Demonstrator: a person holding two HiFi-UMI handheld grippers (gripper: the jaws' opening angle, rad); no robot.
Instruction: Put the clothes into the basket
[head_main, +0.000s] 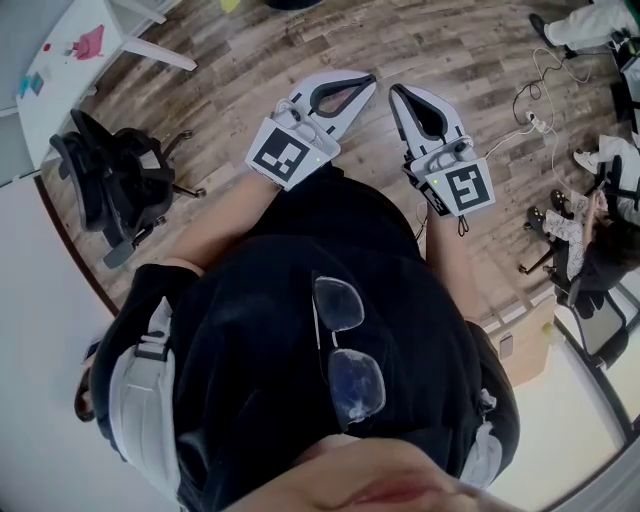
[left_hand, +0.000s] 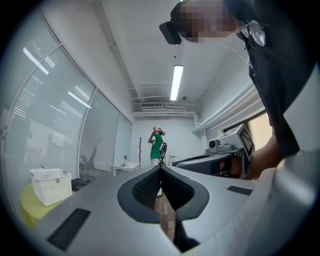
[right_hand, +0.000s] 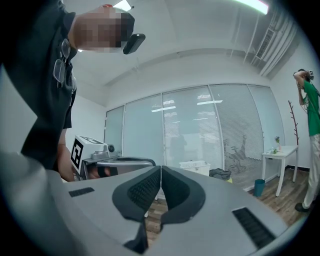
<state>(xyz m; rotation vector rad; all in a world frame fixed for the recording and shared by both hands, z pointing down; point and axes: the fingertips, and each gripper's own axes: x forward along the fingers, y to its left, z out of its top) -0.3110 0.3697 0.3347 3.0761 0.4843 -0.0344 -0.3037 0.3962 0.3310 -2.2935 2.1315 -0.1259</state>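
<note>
The left gripper (head_main: 362, 86) has its jaws closed: in the left gripper view the two tips meet in a thin seam (left_hand: 161, 168), and only the ribbed hollow behind them stays clear. Nothing sits in that hollow; wooden floor (head_main: 470, 60) shows through it. The right gripper (head_main: 398, 93) is in the same state. In the right gripper view its jaws are pressed tip to tip (right_hand: 161, 168) with nothing between them.

In the head view both grippers are held out level in front of the person's chest, over the floor and touching nothing. They lie side by side, with their marker cubes nearest the body. The jaw ends angle slightly toward each other but stay apart. A bare forearm runs back from each gripper to the dark shirt. Each gripper view catches the other gripper just beside it, with fingers wrapped round its handle.

The white basket (left_hand: 50, 185) stands well apart from both grippers, across the room. It sits on a yellow-green table (left_hand: 25, 209) in front of the blinds. The right gripper view shows the basket (right_hand: 195, 166) too, with a dark heap of clothes (right_hand: 220, 174) lying on the table just beside it, outside the basket.

A person in a green shirt (left_hand: 157, 145) stands farther off, arms raised to the head.
</note>
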